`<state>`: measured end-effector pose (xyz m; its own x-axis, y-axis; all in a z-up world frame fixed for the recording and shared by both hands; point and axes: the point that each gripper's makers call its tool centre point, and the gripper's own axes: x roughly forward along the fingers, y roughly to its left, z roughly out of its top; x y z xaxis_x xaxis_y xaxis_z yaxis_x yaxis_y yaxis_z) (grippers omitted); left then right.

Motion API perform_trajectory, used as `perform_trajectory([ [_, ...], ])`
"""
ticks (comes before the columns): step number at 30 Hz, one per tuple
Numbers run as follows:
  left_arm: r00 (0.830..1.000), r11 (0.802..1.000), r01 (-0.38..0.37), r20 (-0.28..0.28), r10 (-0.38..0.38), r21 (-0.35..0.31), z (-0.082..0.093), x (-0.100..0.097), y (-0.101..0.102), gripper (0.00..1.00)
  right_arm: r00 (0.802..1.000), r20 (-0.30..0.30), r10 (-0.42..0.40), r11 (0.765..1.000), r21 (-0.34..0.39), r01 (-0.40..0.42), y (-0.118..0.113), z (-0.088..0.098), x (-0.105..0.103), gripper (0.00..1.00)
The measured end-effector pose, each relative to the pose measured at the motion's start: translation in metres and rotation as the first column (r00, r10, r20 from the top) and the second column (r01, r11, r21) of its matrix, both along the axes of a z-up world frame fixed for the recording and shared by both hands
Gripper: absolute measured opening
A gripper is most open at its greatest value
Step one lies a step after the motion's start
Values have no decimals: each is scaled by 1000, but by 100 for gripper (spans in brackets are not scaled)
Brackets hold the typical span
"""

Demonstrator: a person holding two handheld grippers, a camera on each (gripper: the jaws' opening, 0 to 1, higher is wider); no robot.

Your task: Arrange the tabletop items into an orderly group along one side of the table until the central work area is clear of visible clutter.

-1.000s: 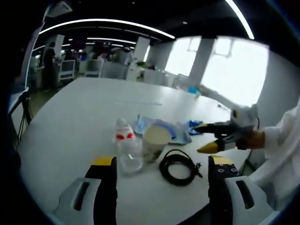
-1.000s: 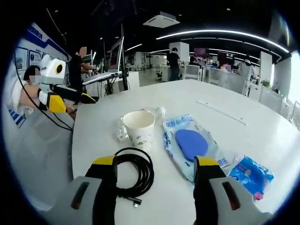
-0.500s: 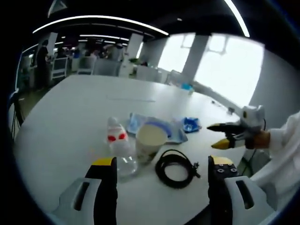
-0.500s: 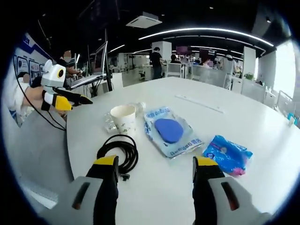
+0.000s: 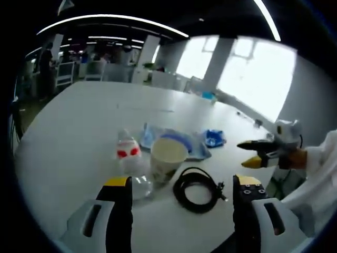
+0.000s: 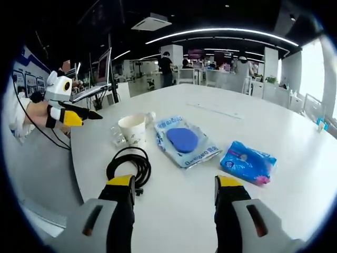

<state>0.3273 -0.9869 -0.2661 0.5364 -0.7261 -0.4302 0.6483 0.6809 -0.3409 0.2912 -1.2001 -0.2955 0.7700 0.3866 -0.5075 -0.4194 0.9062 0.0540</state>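
On the white table (image 5: 68,121) lie a clear plastic bottle (image 5: 130,163) with a red label, a paper cup (image 5: 167,156), a coiled black cable (image 5: 196,190), a clear bag holding a blue pad (image 6: 182,142) and a small blue packet (image 6: 248,163). My left gripper (image 5: 181,185) is open, near the table's edge, with the bottle by its left jaw and the cable between the jaws' line. My right gripper (image 6: 174,185) is open too, above bare table, cable (image 6: 129,166) to its left. The other gripper (image 5: 255,153) shows at right; in the right gripper view it (image 6: 79,114) is at left.
The table (image 6: 295,132) stretches far and wide beyond the items. A thin strip (image 6: 215,109) lies further back on it. Desks, monitors and standing people (image 6: 165,68) fill the office behind. A white sleeve (image 5: 321,168) is at right.
Both cameras have pulled back a little. In the right gripper view the items look smaller and the blue packet has come fully into sight. Nothing was taken hold of.
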Motion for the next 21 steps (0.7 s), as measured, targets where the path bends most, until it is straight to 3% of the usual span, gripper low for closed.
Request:
perform_trajectory([
  [17,1000,1000,-5,-12,5,15,-6,-3,0,73,999,-26,-25,999,40,26,5,-3,0,59],
  [21,1000,999,-4,-14,4,46,-11,-3,1,71,999,-32,-28,999,45,29,8,-4,1,59],
])
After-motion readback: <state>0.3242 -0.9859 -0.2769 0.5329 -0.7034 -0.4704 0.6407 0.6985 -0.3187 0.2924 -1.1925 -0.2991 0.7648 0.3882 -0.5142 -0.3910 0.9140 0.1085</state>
